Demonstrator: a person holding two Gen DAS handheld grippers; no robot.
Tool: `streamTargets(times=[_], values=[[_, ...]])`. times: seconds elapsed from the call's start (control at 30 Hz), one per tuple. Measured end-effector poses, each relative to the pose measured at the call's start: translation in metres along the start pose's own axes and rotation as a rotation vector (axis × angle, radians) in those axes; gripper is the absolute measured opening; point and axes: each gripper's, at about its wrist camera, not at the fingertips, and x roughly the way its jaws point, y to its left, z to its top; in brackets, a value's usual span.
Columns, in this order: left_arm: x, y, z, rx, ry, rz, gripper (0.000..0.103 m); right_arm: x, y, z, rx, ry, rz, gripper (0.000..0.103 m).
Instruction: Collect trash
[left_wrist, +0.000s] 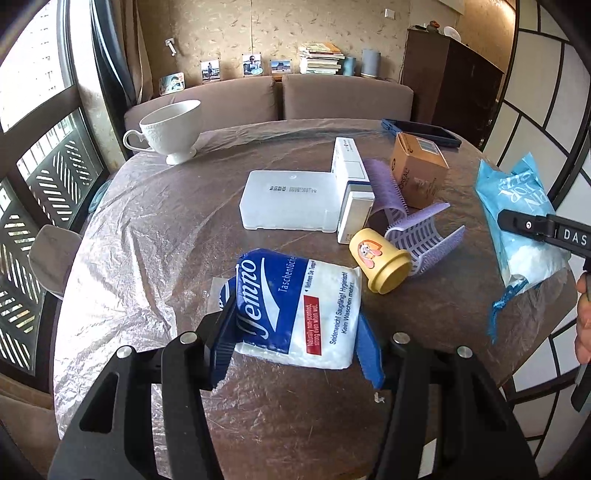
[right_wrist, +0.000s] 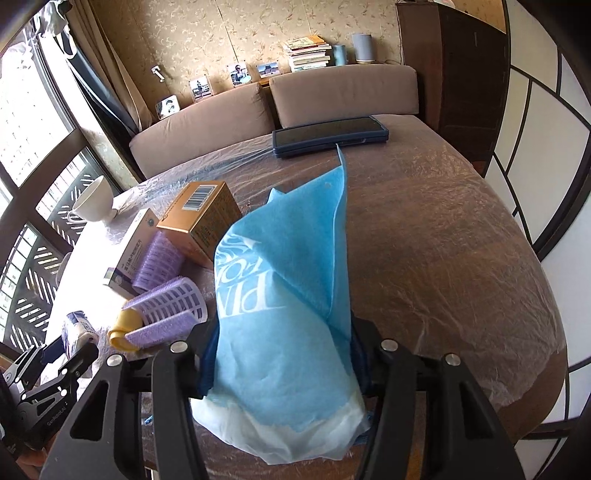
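My left gripper is shut on a blue and white Tempo tissue pack and holds it just above the round table. My right gripper is shut on a light blue wipes packet, which stands up between its fingers. That packet also shows at the right in the left wrist view. The left gripper with the tissue pack shows at the lower left of the right wrist view.
On the plastic-covered table: a white cup, a clear plastic box, a white carton, purple hair rollers, a yellow toy cup, a brown box, a dark tablet. A sofa stands behind.
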Motion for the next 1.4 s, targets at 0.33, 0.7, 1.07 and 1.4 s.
streamTargets(times=[0.33, 0.7, 1.07, 1.4], values=[[-0.019, -0.005, -0.009, -0.064, -0.01, -0.013, 0.056, -0.022, 0.002, -0.026, -0.032, 0.022, 0.042, 0.054], [-0.036, -0.026, -0.029, -0.096, -0.004, -0.014, 0.056, -0.042, 0.003, -0.057, -0.047, 0.045, 0.083, 0.054], [-0.059, -0.049, -0.046, -0.102, -0.017, -0.036, 0.056, -0.062, -0.006, -0.082, -0.074, 0.056, 0.104, 0.054], [-0.072, -0.065, -0.063, -0.103, -0.013, -0.047, 0.056, -0.082, -0.009, -0.102, -0.119, 0.063, 0.144, 0.054]])
